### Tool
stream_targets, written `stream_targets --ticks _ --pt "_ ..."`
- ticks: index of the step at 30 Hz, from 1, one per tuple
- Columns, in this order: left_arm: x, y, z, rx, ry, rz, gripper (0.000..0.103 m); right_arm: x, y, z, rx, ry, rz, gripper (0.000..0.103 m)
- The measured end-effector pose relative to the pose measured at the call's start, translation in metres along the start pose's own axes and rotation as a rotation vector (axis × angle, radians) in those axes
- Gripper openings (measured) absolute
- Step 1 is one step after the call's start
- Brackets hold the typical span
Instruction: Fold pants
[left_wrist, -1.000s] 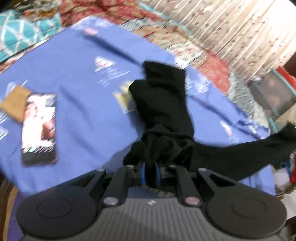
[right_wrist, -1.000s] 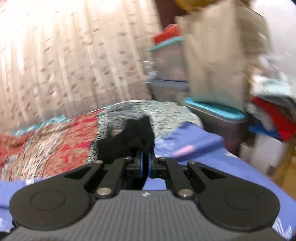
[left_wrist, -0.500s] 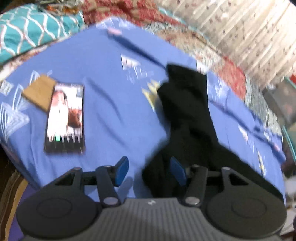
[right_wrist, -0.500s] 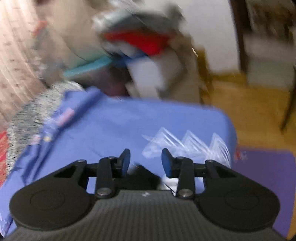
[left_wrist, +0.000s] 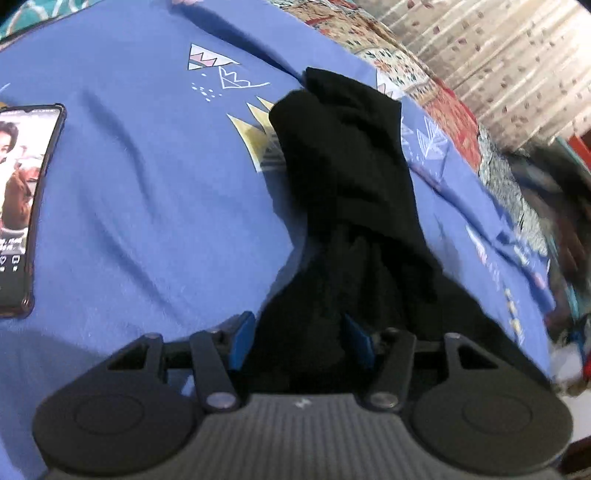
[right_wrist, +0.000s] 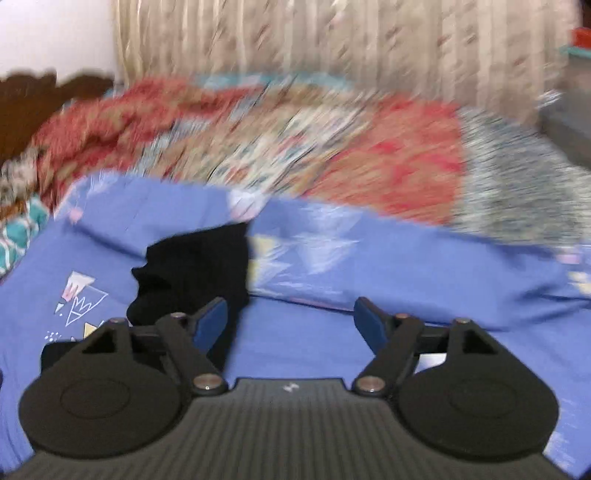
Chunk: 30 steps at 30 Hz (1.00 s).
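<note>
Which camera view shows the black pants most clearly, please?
The left wrist view: the black pants lie there along the blue sheet, nearly whole. The right wrist view shows only one blurred end of them, partly hidden behind the tongs.

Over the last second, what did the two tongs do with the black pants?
Both tongs let go: the left tongs now stand open around the black pants, lowered onto the blue sheet; the right tongs are opening, nothing between them, swung toward the bed. The phone stayed put.

We see a home bedroom, bed (left_wrist: 155, 192) with blue sheet, patterned quilt (right_wrist: 280, 140), wooden headboard (right_wrist: 40, 99), curtain (right_wrist: 332, 48)
</note>
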<state>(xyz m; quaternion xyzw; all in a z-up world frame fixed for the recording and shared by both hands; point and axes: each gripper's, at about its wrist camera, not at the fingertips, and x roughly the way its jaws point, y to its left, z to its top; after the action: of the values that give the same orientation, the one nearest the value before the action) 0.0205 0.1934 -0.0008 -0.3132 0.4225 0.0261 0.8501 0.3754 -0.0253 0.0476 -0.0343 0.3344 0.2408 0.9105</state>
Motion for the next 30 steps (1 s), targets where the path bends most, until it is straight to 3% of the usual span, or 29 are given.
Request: stream_targets --ticks 2,3,7,8,9,11,12,14,17,19,20,21,23,25,26,27,30 --pt "-0.001 0.000 -0.009 -0.009 0.008 -0.004 0.053 0.053 0.019 0.021 0.054 0.067 -0.021 0.078" --pt "-0.002 0.002 -0.013 -0.017 0.006 -0.007 0.053 0.063 0.047 0.025 0.093 0.112 -0.005 0.078" --pt "-0.005 0.002 -0.026 -0.005 -0.015 0.000 0.053 0.121 0.064 0.030 0.173 0.195 -0.009 0.076" --pt "-0.005 0.001 -0.027 -0.001 -0.019 0.004 0.053 0.133 0.068 0.031 0.185 0.211 0.027 0.064" --pt "-0.005 0.000 -0.027 0.005 -0.019 0.009 0.053 0.138 0.079 0.029 0.181 0.238 0.055 0.037" --pt "-0.004 -0.002 -0.026 0.016 -0.017 0.018 0.051 0.135 0.091 0.028 0.133 0.280 0.075 0.002" --pt "-0.004 -0.003 -0.026 0.020 -0.017 0.022 0.046 0.129 0.099 0.030 0.103 0.257 0.068 0.002" --pt "-0.004 -0.005 -0.027 0.029 -0.015 0.028 0.040 0.083 0.106 0.047 0.061 0.101 0.116 0.002" --pt "-0.007 -0.009 -0.030 0.043 -0.022 0.038 0.038 0.007 0.071 0.078 0.174 -0.107 0.179 0.002" --pt "-0.009 -0.012 -0.032 0.055 -0.028 0.046 0.038 -0.033 0.043 0.090 0.188 -0.201 0.155 0.002" --pt "-0.010 -0.012 -0.033 0.060 -0.028 0.048 0.040 -0.058 0.034 0.090 0.161 -0.245 0.104 0.002" --pt "-0.010 -0.012 -0.034 0.056 -0.031 0.054 0.044 -0.075 0.024 0.092 0.137 -0.260 0.060 0.008" --pt "-0.011 -0.010 -0.036 0.043 -0.035 0.050 0.047 -0.084 0.006 0.092 0.137 -0.209 0.047 0.013" --pt "-0.012 -0.006 -0.035 0.017 -0.036 0.033 0.050 -0.077 -0.008 0.086 0.167 -0.138 0.088 0.035" --pt "-0.012 -0.004 -0.034 -0.002 -0.033 0.021 0.055 -0.065 -0.008 0.082 0.172 -0.119 0.104 0.053" --pt "-0.014 -0.001 -0.033 -0.025 -0.027 0.001 0.060 -0.050 -0.008 0.077 0.166 -0.106 0.113 0.058" --pt "-0.016 0.001 -0.027 -0.051 -0.023 -0.034 0.067 0.010 0.006 0.034 0.151 -0.026 0.152 0.060"
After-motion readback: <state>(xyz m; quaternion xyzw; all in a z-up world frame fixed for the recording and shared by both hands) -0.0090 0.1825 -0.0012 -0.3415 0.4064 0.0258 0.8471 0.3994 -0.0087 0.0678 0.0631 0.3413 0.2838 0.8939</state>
